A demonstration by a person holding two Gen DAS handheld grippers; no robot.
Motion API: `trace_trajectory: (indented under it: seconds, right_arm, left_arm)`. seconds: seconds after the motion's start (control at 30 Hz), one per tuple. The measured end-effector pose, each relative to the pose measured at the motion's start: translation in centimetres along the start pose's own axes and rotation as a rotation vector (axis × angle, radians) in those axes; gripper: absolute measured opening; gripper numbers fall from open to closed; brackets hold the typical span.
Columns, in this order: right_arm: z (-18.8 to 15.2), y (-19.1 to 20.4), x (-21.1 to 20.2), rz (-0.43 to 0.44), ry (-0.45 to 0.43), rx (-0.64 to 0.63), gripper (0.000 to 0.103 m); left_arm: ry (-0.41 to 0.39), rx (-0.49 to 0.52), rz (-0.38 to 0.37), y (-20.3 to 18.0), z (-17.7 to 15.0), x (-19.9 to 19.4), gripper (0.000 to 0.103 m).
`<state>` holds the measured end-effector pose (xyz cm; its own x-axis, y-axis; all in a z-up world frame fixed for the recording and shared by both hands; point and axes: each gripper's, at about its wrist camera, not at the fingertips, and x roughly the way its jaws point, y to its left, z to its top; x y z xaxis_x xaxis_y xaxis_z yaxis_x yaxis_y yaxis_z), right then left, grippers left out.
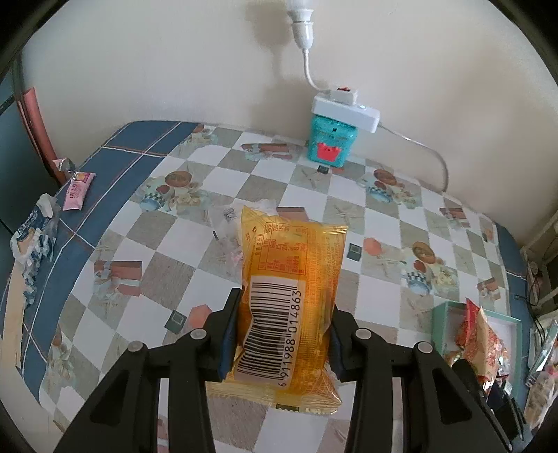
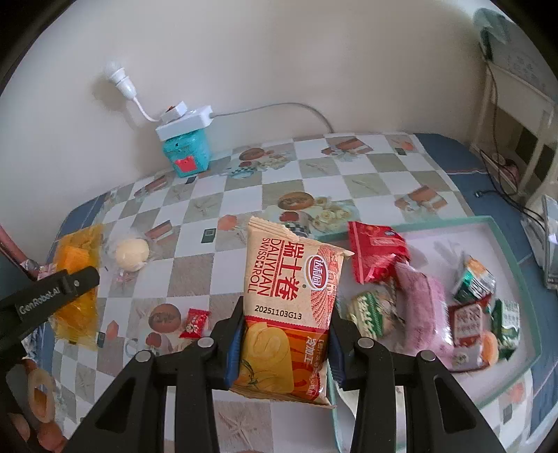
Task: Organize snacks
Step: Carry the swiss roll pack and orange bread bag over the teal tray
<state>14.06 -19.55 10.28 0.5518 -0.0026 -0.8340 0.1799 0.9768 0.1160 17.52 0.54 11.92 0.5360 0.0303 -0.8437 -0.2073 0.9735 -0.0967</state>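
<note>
The left tongs (image 1: 284, 334) are clamped on the orange packet (image 1: 289, 296), the right tongs (image 2: 286, 343) on the Swiss roll pack (image 2: 289, 306). Carry both gently, without crushing them, to the tray (image 2: 523, 278) at the surface's right edge.

Both views are lit by soft, even daylight of moderate brightness, and the cream wall (image 1: 174, 69) is rendered slightly washed out. A faint shadow is cast on the wall to the left of the white plug (image 1: 301, 21), so the light is taken to arrive from the right. Strong fisheye bending is seen at the edges, with black corners. Motion blur is visible on the snacks in the tray (image 2: 516, 240) at the right, while the near packets are rendered sharp.
</note>
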Motion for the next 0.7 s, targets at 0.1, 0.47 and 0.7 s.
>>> trace_trajectory:
  seconds: [0.1, 0.47, 0.7]
  right_arm:
    - [-0.6, -1.1, -0.8, -0.009, 0.0, 0.025, 0.042]
    - [-1.0, -5.7, -2.2, -0.044, -0.009, 0.114, 0.042]
    - [-0.5, -9.9, -2.3, -0.077, -0.017, 0.181, 0.042]
  left_arm:
    - [-0.012, 0.012, -0.001, -0.7, -0.4, -1.0, 0.044]
    - [-0.019, 0.083, -0.035, -4.7, -1.6, -2.5, 0.044]
    - [-0.019, 0.159, -0.055, -8.9, -2.3, -2.7, 0.044]
